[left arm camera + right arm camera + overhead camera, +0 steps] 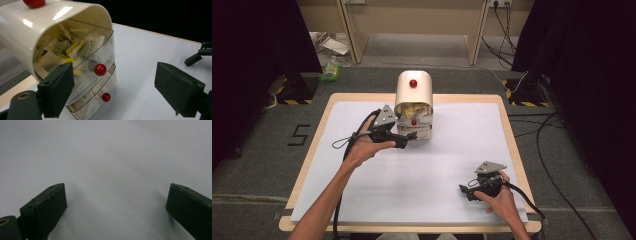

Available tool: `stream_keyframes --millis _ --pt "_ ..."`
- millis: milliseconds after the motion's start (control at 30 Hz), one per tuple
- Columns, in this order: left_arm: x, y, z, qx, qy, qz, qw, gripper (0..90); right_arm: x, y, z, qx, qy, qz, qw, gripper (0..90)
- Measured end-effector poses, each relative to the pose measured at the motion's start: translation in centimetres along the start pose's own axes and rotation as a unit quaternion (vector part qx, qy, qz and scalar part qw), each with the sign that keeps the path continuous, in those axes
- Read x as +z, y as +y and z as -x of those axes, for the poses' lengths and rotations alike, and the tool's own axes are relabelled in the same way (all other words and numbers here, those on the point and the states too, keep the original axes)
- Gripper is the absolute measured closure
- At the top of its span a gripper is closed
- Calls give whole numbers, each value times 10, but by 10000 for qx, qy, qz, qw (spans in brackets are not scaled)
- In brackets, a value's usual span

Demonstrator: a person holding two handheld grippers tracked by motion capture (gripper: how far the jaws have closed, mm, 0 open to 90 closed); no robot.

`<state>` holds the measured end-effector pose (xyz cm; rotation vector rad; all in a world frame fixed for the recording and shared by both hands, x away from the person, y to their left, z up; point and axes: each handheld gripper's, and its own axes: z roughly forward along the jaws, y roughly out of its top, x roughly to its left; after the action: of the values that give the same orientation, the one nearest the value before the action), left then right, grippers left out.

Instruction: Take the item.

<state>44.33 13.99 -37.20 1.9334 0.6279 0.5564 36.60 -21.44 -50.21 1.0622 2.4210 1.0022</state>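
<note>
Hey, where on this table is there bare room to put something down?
The white table top is bare between the two grippers and right of the tea-bag dispenser. It is crowded at the dispenser's front, where the open left gripper sits. The open right gripper occupies the near right.

— What sits on the table?
— A cream, round-topped tea-bag dispenser (413, 90) stands upright at the far middle, a red knob (413, 83) on its lid.
— And inside?
— Two clear drawers, each with a red knob. The upper drawer (100, 53) holds loose tea bags (75, 48), some with yellow tags. The lower drawer (105, 86) holds flatter packets.
</note>
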Motion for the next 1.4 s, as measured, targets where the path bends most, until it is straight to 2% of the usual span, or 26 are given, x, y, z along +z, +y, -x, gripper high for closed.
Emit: stream_keyframes --millis 233,400,667,833,900,1033,1200,1333,1400 --pt "9 1 -4 13 52 -26 10000 157 0 0 0 -3 2 -5 10000 38" --pt "15 4 -7 28 178 -2 9998 158 0 0 0 -2 3 -4 10000 38" --pt "27 3 -11 21 135 -165 9998 156 0 0 0 -4 3 -4 10000 38" --pt "32 2 -12 58 211 -218 9995 149 0 0 0 -6 2 -3 10000 38" --pt "32 3 -9 134 162 -240 9995 148 0 0 0 -7 6 -3 10000 38" --pt "30 4 -9 65 68 -309 9995 148 0 0 0 -6 7 -3 10000 37" --pt "26 6 -4 188 9 -499 9986 147 0 0 0 -6 6 -3 10000 37" --pt "24 7 -1 143 -53 -535 9985 147 0 0 0 -7 6 -3 10000 37" --pt "20 6 2 205 -113 -607 9979 148 0 0 0 -7 6 -4 10000 37"
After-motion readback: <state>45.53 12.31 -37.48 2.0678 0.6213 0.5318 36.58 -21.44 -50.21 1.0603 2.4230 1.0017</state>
